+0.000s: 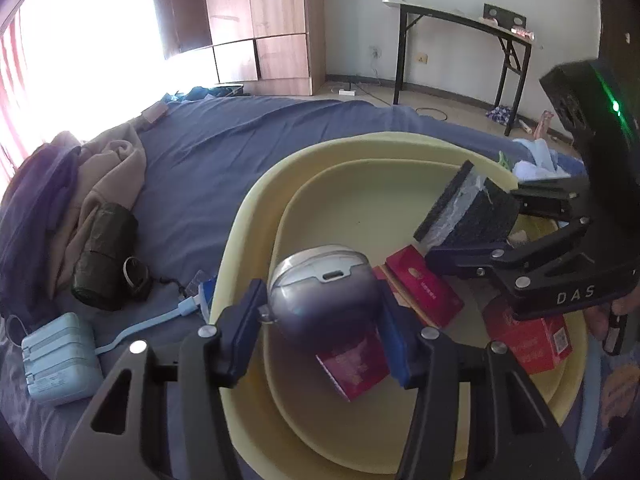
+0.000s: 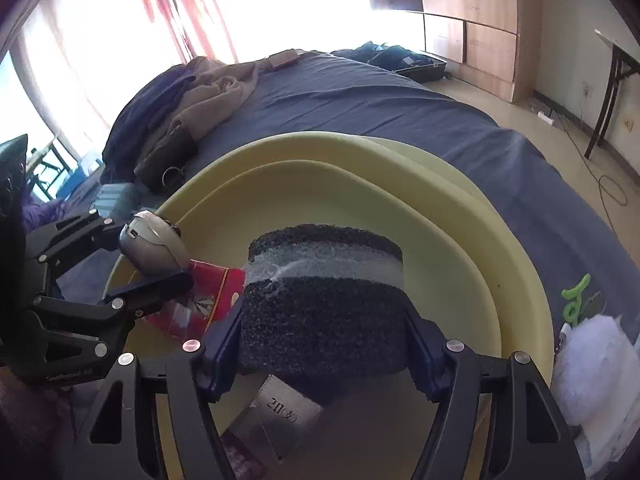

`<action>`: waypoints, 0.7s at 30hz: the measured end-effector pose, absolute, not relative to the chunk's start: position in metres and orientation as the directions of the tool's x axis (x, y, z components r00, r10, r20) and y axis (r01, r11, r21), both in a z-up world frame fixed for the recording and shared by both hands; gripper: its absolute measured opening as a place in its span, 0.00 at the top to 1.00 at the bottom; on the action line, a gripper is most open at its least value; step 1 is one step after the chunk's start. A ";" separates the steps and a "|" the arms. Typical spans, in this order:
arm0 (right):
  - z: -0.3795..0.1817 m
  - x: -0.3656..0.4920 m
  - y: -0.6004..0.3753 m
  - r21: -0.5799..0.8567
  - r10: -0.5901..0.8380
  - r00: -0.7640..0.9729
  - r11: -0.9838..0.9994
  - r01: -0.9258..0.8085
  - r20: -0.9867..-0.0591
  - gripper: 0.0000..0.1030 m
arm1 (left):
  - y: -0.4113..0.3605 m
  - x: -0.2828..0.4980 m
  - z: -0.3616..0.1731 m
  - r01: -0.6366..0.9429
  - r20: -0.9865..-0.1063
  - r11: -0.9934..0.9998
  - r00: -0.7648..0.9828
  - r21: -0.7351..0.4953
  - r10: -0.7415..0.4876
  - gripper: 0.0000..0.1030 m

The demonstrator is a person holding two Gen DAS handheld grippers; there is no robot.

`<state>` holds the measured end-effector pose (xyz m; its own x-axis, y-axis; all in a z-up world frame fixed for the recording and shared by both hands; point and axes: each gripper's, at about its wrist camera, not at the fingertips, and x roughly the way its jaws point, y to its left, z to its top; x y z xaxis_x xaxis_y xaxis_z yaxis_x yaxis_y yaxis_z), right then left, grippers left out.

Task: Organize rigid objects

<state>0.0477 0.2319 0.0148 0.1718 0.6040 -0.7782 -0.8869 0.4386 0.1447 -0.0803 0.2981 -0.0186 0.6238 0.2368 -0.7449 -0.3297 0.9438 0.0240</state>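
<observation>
**Both grippers loaded over the basin**

Left gripper [image 1: 324, 316] pinches a grey earbud case [image 1: 320, 284]; right gripper [image 2: 324, 344] clamps a dark foam block [image 2: 324, 280] with a pale middle layer. Both hang over the yellow basin [image 1: 248, 216] on the bed [image 1: 224, 136], case near its left rim, block toward the right.

To do it well: lower each close to the basin floor before letting go, aim for bare floor, release one at a time.

Basin already holds several red boxes [image 1: 424, 292] and a silver box [image 2: 280, 412]. A pale blue charger [image 1: 60, 356] lies outside, by the left rim.
</observation>
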 end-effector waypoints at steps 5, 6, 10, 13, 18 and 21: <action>0.018 0.043 0.228 0.112 0.596 0.194 0.436 -0.893 -0.780 0.24 | 0.299 -0.079 -0.025 -0.331 -0.747 0.943 0.618 0.037 0.246 0.43; 0.019 0.041 0.228 0.103 0.597 0.198 0.431 -0.897 -0.778 0.17 | 0.298 -0.079 -0.025 -0.331 -0.747 0.943 0.619 0.034 0.244 0.41; 0.034 0.032 0.219 0.094 0.646 0.223 0.418 -0.904 -0.730 0.08 | 0.299 -0.083 -0.017 -0.335 -0.746 0.942 0.631 -0.017 0.212 0.28; 0.059 0.028 0.198 0.083 0.685 0.285 0.451 -0.888 -0.670 0.03 | 0.294 -0.090 0.005 -0.336 -0.721 0.942 0.655 -0.011 0.225 0.24; 0.107 0.024 0.108 0.111 0.728 0.414 0.553 -0.826 -0.547 0.00 | 0.262 -0.111 0.054 -0.281 -0.627 0.960 0.749 -0.010 0.212 0.01; 0.131 0.015 0.027 0.119 0.713 0.482 0.613 -0.781 -0.510 0.00 | 0.236 -0.113 0.077 -0.208 -0.580 0.976 0.804 -0.065 0.132 0.00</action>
<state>0.0154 0.0275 0.1312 0.4819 0.7127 -0.5097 -0.7810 0.6131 0.1189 -0.1133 0.2355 0.0770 0.8037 0.1325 -0.5800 -0.2080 0.9759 -0.0654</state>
